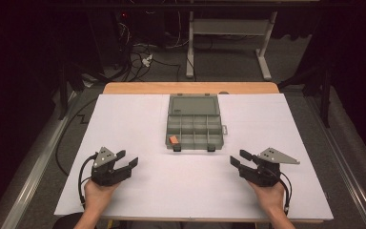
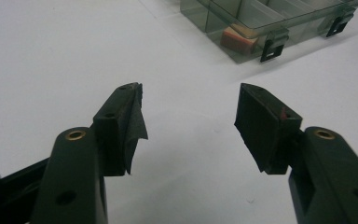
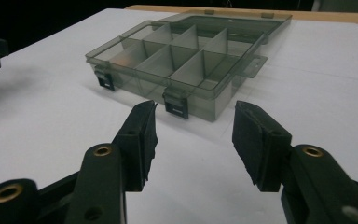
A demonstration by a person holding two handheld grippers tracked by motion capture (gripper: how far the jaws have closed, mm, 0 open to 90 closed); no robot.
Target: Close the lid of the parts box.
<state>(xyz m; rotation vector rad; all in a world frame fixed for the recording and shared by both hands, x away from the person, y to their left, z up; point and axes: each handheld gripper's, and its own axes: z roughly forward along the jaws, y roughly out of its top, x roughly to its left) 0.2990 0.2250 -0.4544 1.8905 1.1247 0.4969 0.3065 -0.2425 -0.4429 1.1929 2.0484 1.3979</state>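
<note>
We judge the work on the translucent grey plastic compartment box (image 1: 194,127) to be near one end of its course: the lid lies flung back flat toward the far side, one small orange block (image 1: 173,140) sits in the front-left compartment, and the other compartments look empty. What remains, whether more filling or closing the lid and its two black front latches (image 3: 175,106), we cannot tell.

On the left, our left gripper (image 1: 127,160) rests low on the white table sheet (image 1: 133,114), jaws spread and empty, pointed toward the box's near-left corner. In the middle, the box stands well apart from both hands, with bare sheet all around it. On the right, our right gripper (image 1: 237,158) has its jaws parted with nothing between them, aimed at the nearer latch. The sheet's side edges lie just outside each hand, so the free room is inward and forward.
</note>
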